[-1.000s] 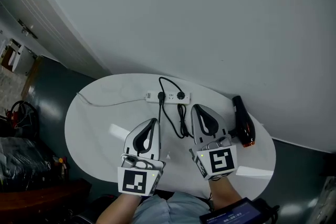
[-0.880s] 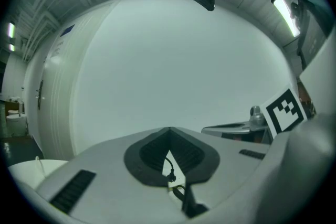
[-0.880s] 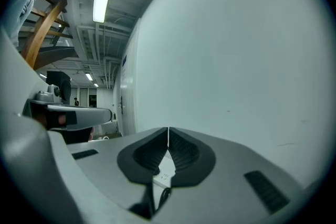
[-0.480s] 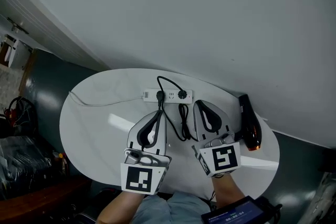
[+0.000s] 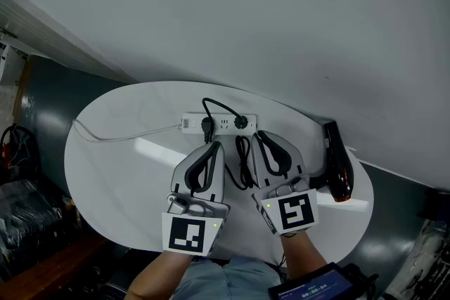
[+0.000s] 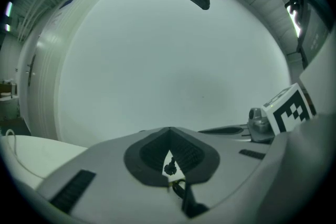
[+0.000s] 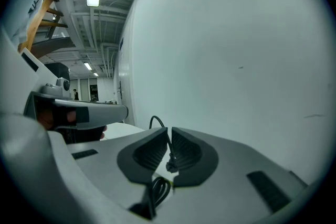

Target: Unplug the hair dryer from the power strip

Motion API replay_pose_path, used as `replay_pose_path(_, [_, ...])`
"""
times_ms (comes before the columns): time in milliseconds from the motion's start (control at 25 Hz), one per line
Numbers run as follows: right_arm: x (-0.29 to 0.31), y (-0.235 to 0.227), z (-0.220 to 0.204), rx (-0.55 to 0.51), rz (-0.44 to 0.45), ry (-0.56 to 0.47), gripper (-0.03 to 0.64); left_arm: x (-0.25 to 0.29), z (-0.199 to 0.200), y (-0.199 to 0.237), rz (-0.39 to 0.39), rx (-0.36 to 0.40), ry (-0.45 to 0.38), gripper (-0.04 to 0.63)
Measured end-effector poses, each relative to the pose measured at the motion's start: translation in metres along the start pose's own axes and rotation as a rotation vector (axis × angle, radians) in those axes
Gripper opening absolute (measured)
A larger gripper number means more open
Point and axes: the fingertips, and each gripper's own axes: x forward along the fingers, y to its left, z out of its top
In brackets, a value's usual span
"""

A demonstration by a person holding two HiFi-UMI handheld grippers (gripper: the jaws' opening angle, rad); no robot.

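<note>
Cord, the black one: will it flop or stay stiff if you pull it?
Probably floppy: the cord lies in loose loops. It looks thin, so likely light. Pulling might drag the small power strip along.

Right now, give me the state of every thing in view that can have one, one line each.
left gripper: shut, empty.
right gripper: shut, empty.
power strip: flat on the table, two black plugs seated in it.
hair dryer: lying on its side near the table's right edge, untouched.
black cord: slack, bundled between the two grippers.
</note>
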Motion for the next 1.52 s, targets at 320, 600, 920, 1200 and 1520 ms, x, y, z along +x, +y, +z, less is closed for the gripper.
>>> replay_pose_path(320, [0.025, 0.004, -0.037, 0.021, 0.049, 0.092, 0.089, 0.016, -0.034, 0.011, 0.013, -0.051, 0.063, -0.002])
replay_pose_path(600, [0.051, 0.001, -0.037, 0.013, 0.002, 0.020, 0.109, 0.024, -0.056, 0.018, 0.027, -0.094, 0.111, -0.002])
replay_pose_path(920, [0.063, -0.005, -0.066, 0.004, -0.030, 0.130, 0.109, 0.030, -0.070, 0.020, 0.011, -0.125, 0.148, -0.002])
replay_pose_path(1200, [0.075, -0.010, -0.055, 0.006, -0.066, 0.090, 0.064, 0.033, -0.072, 0.023, 0.006, -0.133, 0.159, -0.002])
replay_pose_path(1520, [0.069, -0.002, -0.036, 0.002, -0.064, 0.043, 0.058, 0.032, -0.061, 0.017, 0.001, -0.121, 0.138, -0.002])
